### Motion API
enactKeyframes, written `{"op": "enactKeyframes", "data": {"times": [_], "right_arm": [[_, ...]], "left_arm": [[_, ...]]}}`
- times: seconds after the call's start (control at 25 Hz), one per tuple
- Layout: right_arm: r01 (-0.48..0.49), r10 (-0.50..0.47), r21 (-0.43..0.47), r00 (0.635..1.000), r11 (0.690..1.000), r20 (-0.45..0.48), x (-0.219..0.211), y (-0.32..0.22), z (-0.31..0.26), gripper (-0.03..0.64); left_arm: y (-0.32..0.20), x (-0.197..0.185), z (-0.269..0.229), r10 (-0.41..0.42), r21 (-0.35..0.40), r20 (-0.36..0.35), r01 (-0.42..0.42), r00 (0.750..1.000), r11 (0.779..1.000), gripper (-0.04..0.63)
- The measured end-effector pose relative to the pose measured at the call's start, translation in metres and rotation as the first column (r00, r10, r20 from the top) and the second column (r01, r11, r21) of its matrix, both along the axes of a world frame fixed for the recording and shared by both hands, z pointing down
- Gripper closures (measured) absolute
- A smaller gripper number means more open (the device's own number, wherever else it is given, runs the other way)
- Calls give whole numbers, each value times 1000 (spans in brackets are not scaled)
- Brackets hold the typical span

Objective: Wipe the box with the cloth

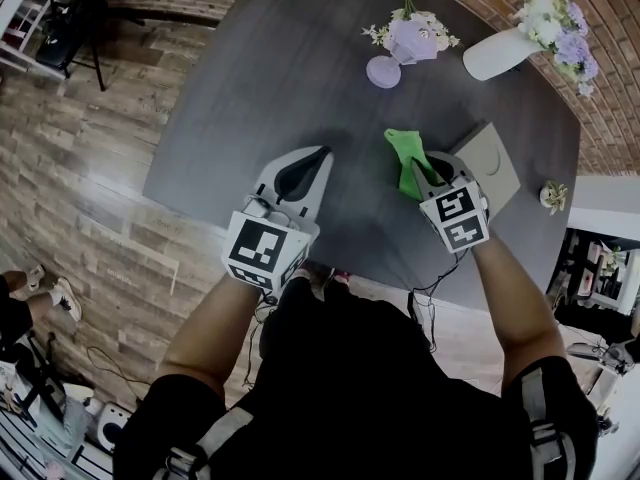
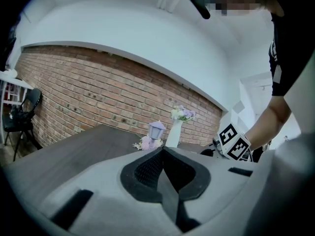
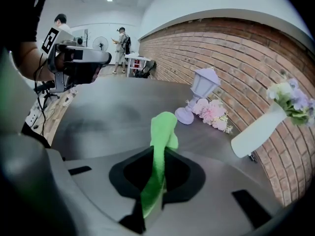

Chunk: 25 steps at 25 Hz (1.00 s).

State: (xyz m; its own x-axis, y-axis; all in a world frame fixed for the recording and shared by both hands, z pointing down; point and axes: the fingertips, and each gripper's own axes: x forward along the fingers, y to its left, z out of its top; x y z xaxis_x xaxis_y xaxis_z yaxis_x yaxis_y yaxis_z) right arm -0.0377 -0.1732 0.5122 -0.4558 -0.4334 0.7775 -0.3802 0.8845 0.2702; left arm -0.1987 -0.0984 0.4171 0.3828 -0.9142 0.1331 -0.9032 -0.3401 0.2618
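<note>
In the head view a flat tan box (image 1: 493, 158) lies on the dark table (image 1: 270, 78) at the right. My right gripper (image 1: 425, 173) hovers at the box's near left corner, hiding part of it, and is shut on a green cloth (image 1: 408, 156) that sticks out ahead of the jaws. In the right gripper view the green cloth (image 3: 160, 141) runs up between the closed jaws of the right gripper (image 3: 160, 154); the box does not show there. My left gripper (image 1: 322, 154) sits over the table's near middle, shut and empty, as the left gripper view (image 2: 163, 151) confirms.
A purple lantern with pink flowers (image 1: 403, 44) and a white vase of flowers (image 1: 505, 51) stand at the table's far side. A small potted plant (image 1: 552, 196) sits at the right edge. A brick wall (image 3: 231, 48) runs behind the table. People (image 3: 121, 43) stand far off.
</note>
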Motion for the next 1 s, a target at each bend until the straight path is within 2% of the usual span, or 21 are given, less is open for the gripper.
{"op": "enactKeyframes", "data": {"times": [0.16, 0.52, 1.0], "right_arm": [[-1, 1, -1, 1000, 1000, -18, 0, -4, 2, 578], [40, -41, -20, 998, 999, -46, 6, -15, 5, 578], [123, -124, -45, 992, 991, -38, 25, -38, 9, 578]], "left_arm": [[-2, -1, 2, 15, -12, -29, -15, 999, 1000, 586], [-17, 12, -5, 55, -1, 2, -55, 999, 999, 586], [-33, 39, -10, 14, -11, 30, -14, 999, 1000, 586]]}}
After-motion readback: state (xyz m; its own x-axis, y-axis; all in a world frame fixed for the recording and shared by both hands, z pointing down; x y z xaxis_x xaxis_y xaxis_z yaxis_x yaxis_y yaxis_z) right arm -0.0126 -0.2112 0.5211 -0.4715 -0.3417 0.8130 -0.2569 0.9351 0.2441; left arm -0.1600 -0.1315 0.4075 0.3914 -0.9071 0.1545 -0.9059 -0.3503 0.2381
